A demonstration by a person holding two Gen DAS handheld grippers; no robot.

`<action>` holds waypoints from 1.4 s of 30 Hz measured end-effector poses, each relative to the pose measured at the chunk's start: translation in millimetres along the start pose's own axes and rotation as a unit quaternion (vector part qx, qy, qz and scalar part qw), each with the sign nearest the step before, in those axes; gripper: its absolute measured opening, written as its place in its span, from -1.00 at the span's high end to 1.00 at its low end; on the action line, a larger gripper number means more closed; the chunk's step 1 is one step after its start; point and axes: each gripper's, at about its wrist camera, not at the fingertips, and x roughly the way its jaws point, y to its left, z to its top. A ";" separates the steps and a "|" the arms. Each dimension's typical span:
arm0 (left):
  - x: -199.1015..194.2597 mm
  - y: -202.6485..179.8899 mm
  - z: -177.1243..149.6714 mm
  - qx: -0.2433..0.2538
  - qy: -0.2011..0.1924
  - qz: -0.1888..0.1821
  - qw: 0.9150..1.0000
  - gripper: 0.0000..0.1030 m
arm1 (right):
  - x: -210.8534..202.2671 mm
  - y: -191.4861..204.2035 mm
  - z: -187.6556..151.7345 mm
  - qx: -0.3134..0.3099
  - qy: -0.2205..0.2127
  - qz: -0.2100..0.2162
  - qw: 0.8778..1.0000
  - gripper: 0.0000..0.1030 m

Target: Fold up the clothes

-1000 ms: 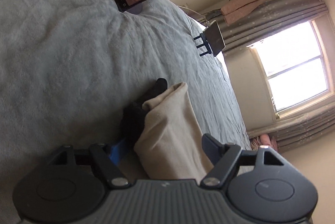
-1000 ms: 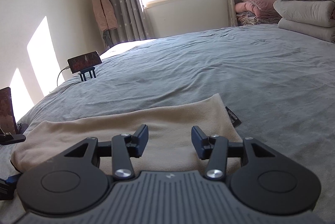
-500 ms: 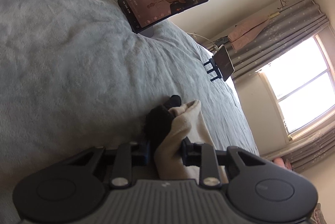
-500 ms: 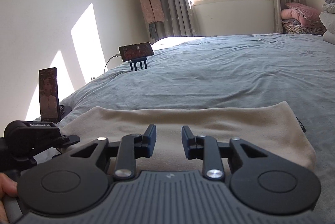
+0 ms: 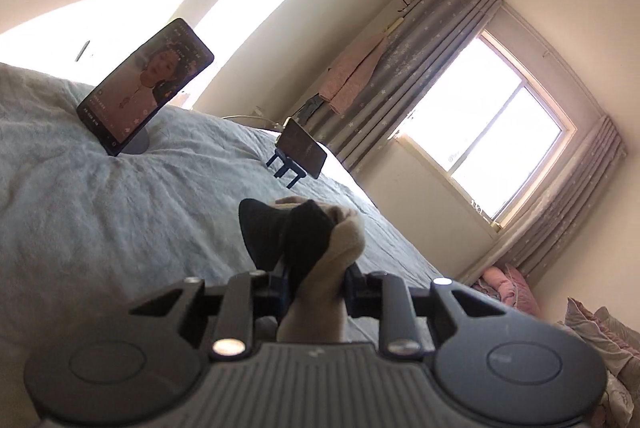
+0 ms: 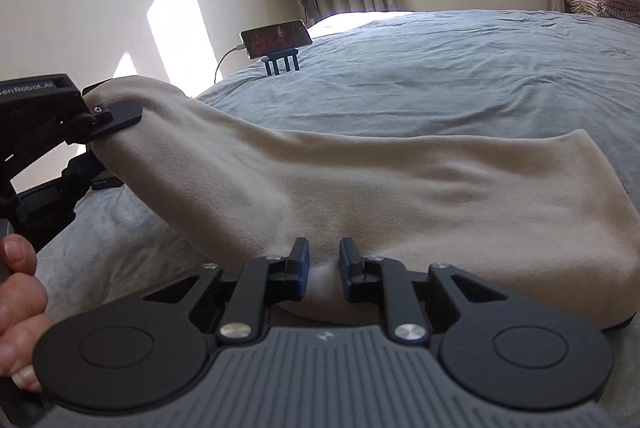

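Viewing the left wrist: our left gripper [image 5: 316,278] jaws pinch the beige garment [image 5: 340,240] end, raised off the bed [image 5: 120,211]. Right wrist: our right gripper [image 6: 324,270] jaws nip its near edge; the remainder lies lengthwise, doubled, further folding apparently pending

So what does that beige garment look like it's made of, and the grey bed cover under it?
The beige garment looks like soft fleece or brushed knit: matte, faintly fuzzy, draping in rounded folds where the left claw pinches it; its inner side shows black. The grey bed cover looks like a thin matte woven or brushed fabric with fine creases. Exact fibres cannot be told.
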 end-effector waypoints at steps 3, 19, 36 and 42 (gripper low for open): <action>-0.1 -25.4 -1.7 0.046 0.003 -0.042 0.998 0.52 | -10.7 -24.2 10.2 0.071 -0.010 0.023 0.997 0.55; 31.7 -92.9 -72.5 0.200 0.177 -0.171 0.948 0.50 | -66.7 -128.4 18.0 0.284 -0.072 0.040 0.955 -0.11; 12.3 -62.3 -57.5 0.213 0.226 -0.272 0.911 -0.19 | -78.8 -155.4 12.0 0.403 -0.069 0.106 0.906 -0.23; 39.1 -35.2 -37.9 0.163 0.215 -0.181 0.946 0.29 | -70.4 -131.0 25.8 0.330 -0.049 0.063 0.941 -0.19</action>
